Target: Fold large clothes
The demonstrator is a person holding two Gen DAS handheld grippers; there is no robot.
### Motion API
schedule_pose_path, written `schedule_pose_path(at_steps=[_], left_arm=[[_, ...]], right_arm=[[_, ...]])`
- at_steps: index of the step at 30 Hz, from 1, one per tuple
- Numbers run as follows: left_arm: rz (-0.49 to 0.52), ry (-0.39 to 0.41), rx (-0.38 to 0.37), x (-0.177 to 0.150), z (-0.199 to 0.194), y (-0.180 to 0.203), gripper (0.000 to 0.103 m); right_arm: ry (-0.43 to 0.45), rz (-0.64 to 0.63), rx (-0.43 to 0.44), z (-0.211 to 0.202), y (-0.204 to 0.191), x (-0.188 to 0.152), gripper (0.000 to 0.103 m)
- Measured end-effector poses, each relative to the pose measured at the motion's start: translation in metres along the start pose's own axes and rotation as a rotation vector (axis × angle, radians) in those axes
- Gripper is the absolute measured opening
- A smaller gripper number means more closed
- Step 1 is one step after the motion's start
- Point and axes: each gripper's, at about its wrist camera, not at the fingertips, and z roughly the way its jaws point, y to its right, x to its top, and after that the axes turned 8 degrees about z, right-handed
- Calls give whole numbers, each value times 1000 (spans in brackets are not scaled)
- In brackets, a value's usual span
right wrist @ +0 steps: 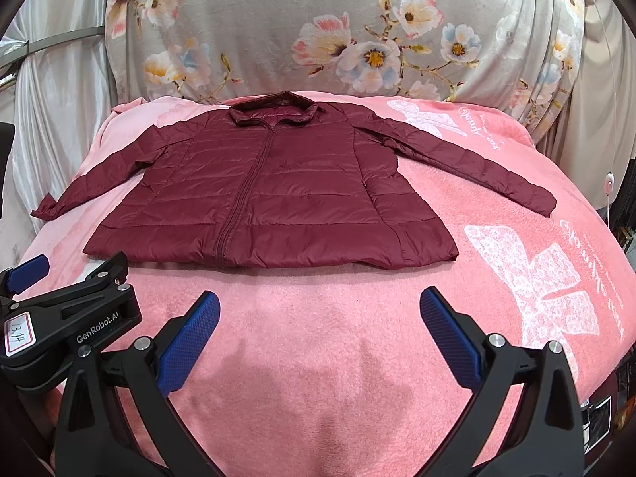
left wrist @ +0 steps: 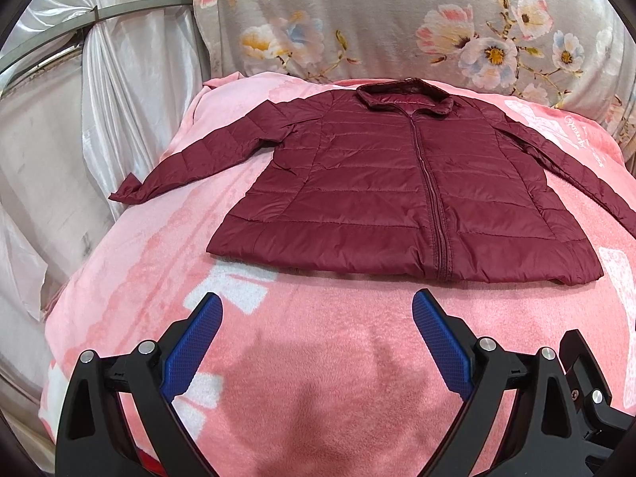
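Note:
A maroon quilted jacket point(left wrist: 397, 190) lies flat and zipped on a pink blanket point(left wrist: 318, 357), collar at the far side, hem towards me, both sleeves spread out. It also shows in the right wrist view point(right wrist: 274, 194). My left gripper point(left wrist: 316, 304) is open and empty, hovering above the blanket just short of the hem. My right gripper point(right wrist: 320, 304) is open and empty, also short of the hem. The left gripper's body point(right wrist: 67, 310) shows at the left edge of the right wrist view.
The pink blanket point(right wrist: 338, 357) covers a raised surface with white bow prints point(right wrist: 532, 278) on the right. A grey floral cloth point(right wrist: 318, 28) hangs behind. White satin curtains point(left wrist: 99, 99) hang at the left. A white cord with a switch point(right wrist: 608, 183) hangs at the far right.

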Motion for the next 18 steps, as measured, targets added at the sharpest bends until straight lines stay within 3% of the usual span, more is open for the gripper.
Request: schedule_pose_path(at_steps=[18], left_arm=[[-5,-1,-1,-5,4,-3,93]], right_arm=[[-2,2,2,1,0,0,98]])
